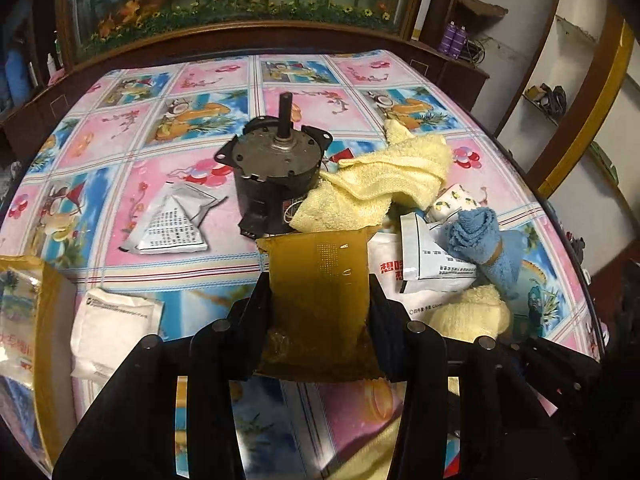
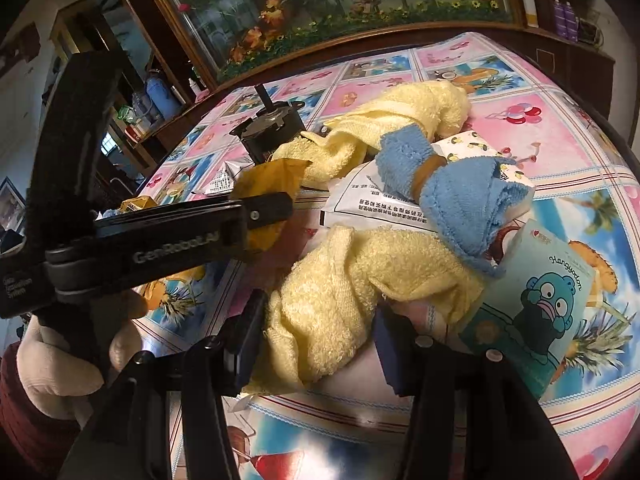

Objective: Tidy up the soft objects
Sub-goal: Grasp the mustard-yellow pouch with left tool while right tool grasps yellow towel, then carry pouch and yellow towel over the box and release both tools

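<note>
My left gripper (image 1: 319, 304) is shut on a yellow-brown translucent packet (image 1: 318, 280) and holds it above the table; it also shows in the right wrist view (image 2: 268, 184). My right gripper (image 2: 316, 344) is open, its jaws on either side of a yellow towel (image 2: 340, 300) lying on the table. A blue rolled cloth (image 2: 452, 196) with a tan band lies on a white printed pouch (image 2: 360, 204). A second yellow towel (image 1: 380, 180) lies further back, beside a black motor (image 1: 272, 168).
A yellow-rimmed box (image 1: 44, 320) at the left holds a white packet (image 1: 112, 328). A silver pouch (image 1: 172, 220) lies on the patterned tablecloth (image 1: 120, 140). A teal cartoon-printed pack (image 2: 536, 300) lies at the right. Dark wooden furniture rings the table.
</note>
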`<state>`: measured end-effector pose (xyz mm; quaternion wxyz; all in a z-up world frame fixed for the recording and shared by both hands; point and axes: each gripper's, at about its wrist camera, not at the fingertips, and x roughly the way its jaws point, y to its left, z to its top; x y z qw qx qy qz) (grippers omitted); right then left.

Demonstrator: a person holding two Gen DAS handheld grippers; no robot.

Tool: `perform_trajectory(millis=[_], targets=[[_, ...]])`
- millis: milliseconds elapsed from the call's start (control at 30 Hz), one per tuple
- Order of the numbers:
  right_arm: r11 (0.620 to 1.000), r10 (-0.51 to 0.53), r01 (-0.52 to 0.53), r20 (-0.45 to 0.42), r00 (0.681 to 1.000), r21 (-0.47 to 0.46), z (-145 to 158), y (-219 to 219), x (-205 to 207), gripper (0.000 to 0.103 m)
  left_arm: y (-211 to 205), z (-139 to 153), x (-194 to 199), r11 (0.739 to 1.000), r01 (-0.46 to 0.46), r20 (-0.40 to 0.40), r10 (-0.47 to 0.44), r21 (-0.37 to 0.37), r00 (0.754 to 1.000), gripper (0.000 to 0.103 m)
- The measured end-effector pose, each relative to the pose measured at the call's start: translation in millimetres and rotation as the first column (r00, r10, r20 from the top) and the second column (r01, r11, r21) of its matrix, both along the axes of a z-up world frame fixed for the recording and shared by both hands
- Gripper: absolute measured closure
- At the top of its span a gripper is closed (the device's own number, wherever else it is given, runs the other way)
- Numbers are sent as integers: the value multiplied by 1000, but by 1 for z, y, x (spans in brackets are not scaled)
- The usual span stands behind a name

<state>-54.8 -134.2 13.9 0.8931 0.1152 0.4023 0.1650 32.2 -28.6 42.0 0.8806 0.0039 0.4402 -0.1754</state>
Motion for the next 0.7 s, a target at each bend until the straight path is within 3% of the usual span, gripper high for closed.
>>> perform_trajectory(millis=[200, 367, 533, 700], targets=[[1000, 28, -28, 23, 999, -14, 2, 8, -4, 56, 50, 35, -47, 992, -51, 51, 57, -116, 997, 59], [999, 39, -39, 39, 998, 5, 8, 9, -11, 57, 124, 55, -91, 975, -152, 95, 169, -162, 981, 59], [993, 75, -82, 85, 993, 79, 43, 21, -29, 57, 214, 54, -125, 923, -343, 85, 361, -174, 929, 59], [971, 222, -231, 125, 967, 65, 80, 80, -31, 57, 271, 37, -147, 865, -486, 81, 497, -123, 864, 59]])
